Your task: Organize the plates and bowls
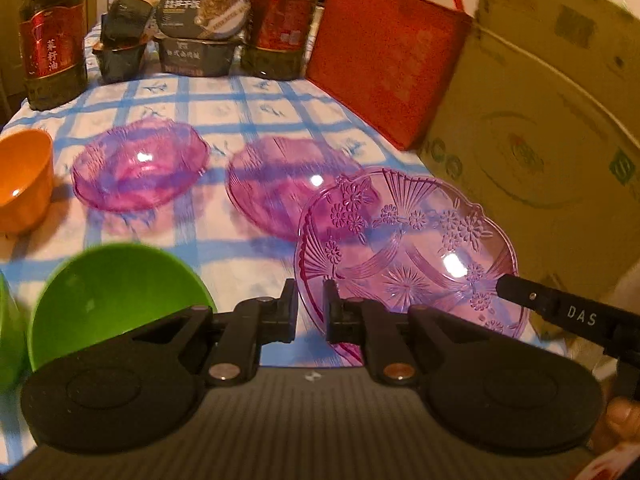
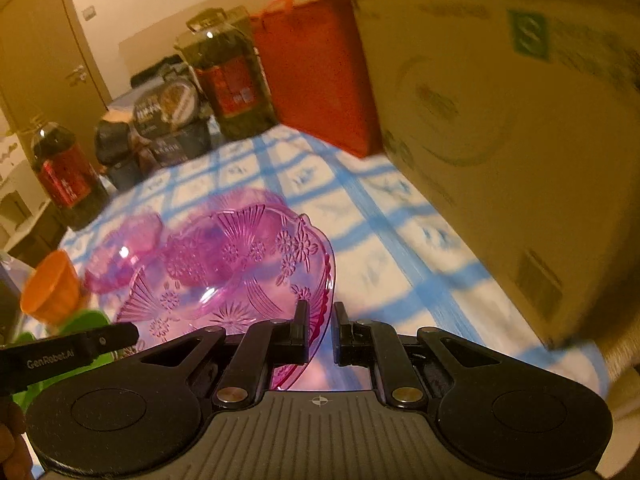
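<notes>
Fingers of both grippers, left (image 1: 311, 304) and right (image 2: 321, 326), clamped on opposite rims of one pink plate (image 1: 408, 248), held above worktop (image 1: 192, 108). Two matching plates (still separate) (image 1: 140, 168) (image 1: 276, 184), orange bowl (image 1: 24, 180), green bowl (image 1: 112, 296) unstacked; sorting barely begun.

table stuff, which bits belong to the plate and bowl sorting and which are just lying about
Job: held pink plate, two pink plates on the cloth, orange bowl, green bowl.

Lying about: oil bottles, food tubs, red bag, cardboard box.
</notes>
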`<move>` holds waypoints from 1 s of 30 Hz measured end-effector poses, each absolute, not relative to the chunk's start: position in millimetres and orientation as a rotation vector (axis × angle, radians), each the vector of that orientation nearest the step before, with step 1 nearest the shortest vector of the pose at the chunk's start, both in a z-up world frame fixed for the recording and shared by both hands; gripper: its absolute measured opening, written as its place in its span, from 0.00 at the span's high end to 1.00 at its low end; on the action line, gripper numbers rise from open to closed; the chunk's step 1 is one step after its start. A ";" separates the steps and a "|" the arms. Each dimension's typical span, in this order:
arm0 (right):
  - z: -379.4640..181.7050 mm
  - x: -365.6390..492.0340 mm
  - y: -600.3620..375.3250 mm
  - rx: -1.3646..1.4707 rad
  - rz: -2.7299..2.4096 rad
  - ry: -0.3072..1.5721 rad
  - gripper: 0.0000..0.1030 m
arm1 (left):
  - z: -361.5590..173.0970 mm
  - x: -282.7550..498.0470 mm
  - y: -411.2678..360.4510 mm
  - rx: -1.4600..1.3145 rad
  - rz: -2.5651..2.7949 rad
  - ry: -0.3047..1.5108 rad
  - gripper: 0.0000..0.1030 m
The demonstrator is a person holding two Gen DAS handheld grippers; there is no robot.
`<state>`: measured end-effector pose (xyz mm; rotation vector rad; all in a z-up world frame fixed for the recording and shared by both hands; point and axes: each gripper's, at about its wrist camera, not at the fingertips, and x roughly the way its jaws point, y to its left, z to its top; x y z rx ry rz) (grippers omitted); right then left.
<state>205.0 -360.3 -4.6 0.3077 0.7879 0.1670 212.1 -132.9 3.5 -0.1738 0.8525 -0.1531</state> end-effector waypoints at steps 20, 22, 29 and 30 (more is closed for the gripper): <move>-44.3 347.1 -309.8 0.309 0.202 0.846 0.89 | -21.6 358.7 -96.4 -0.098 -0.101 0.917 0.90; -51.7 353.7 -308.3 0.302 0.199 0.856 0.89 | -27.9 366.6 -97.4 -0.089 -0.100 0.928 0.90; -66.7 363.8 -303.1 0.283 0.198 0.885 0.89 | -43.2 381.8 -96.6 -0.074 -0.099 0.957 0.89; -67.3 364.5 -302.1 0.276 0.199 0.886 0.89 | -44.6 382.3 -96.8 -0.072 -0.099 0.961 0.89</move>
